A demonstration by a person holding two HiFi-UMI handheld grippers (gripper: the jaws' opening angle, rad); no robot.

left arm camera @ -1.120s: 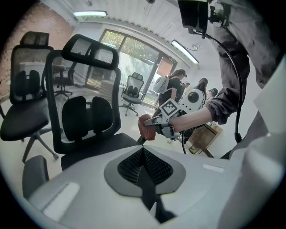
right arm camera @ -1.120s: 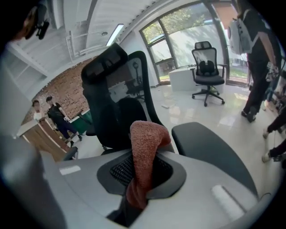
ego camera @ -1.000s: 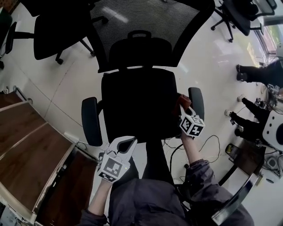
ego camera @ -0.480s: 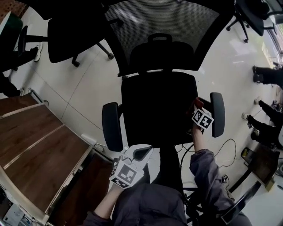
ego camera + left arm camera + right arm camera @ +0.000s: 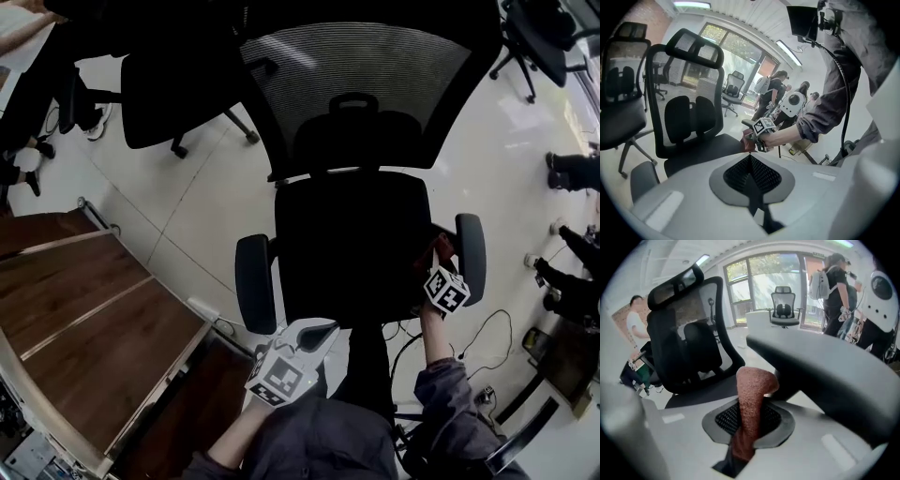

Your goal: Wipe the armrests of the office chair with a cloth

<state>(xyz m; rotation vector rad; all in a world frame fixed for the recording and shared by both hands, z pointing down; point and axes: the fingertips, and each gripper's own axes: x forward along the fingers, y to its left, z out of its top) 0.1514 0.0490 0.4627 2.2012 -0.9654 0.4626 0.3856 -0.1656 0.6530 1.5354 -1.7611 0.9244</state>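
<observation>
Pale floor (image 5: 187, 206) surrounds the chair (image 5: 352, 244), where the right claw (image 5: 435, 255), clamped on a reddish cloth (image 5: 752, 401), sits just beside the right armrest (image 5: 472, 258), likely needing a press-and-slide next; left claw (image 5: 314, 331) hangs closed, empty.

The cloth (image 5: 752, 399) looks nubby, the chair back (image 5: 361, 66) mesh, the floor (image 5: 187, 216) glossy, the tabletop (image 5: 84, 328) wood.
</observation>
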